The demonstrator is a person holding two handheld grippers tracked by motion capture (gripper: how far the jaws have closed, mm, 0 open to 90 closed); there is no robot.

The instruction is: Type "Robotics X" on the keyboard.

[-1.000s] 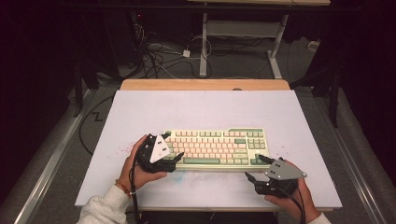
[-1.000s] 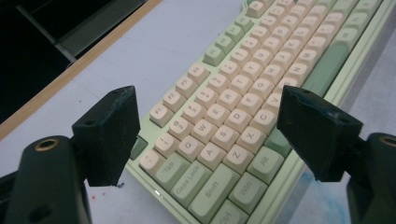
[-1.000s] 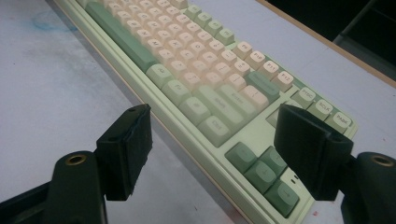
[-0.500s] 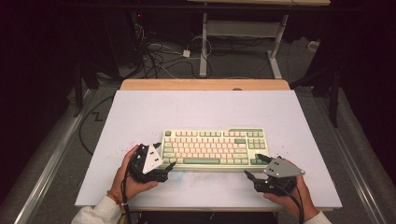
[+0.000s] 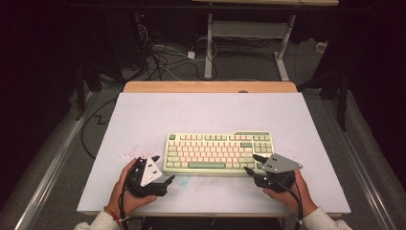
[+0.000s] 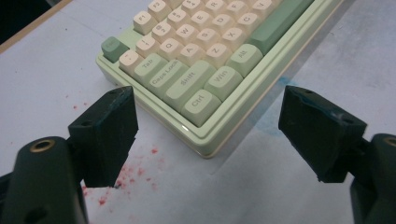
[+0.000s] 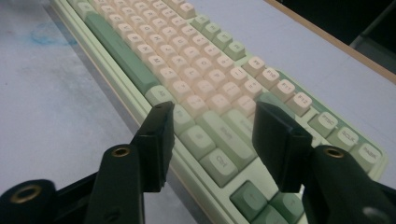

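Note:
A pale green keyboard with cream keys lies flat in the near middle of the white table. In the high view my left gripper rests on the table just off the keyboard's near left corner. Its jaws stand wide open. From the left gripper view that corner, by the Ctrl key, lies ahead between the jaws, untouched. My right gripper is at the keyboard's near right corner, open. In the right gripper view its jaws hover over the keyboard's right-hand keys, holding nothing.
Red specks dot the table left of the keyboard, and a faint blue smear marks it near the front edge. A wooden strip borders the far side. Cables and a stand's legs lie on the floor beyond.
My left gripper has drawn back from the keyboard's left end toward the table's near edge. The right gripper has edged slightly forward onto the keyboard's right corner.

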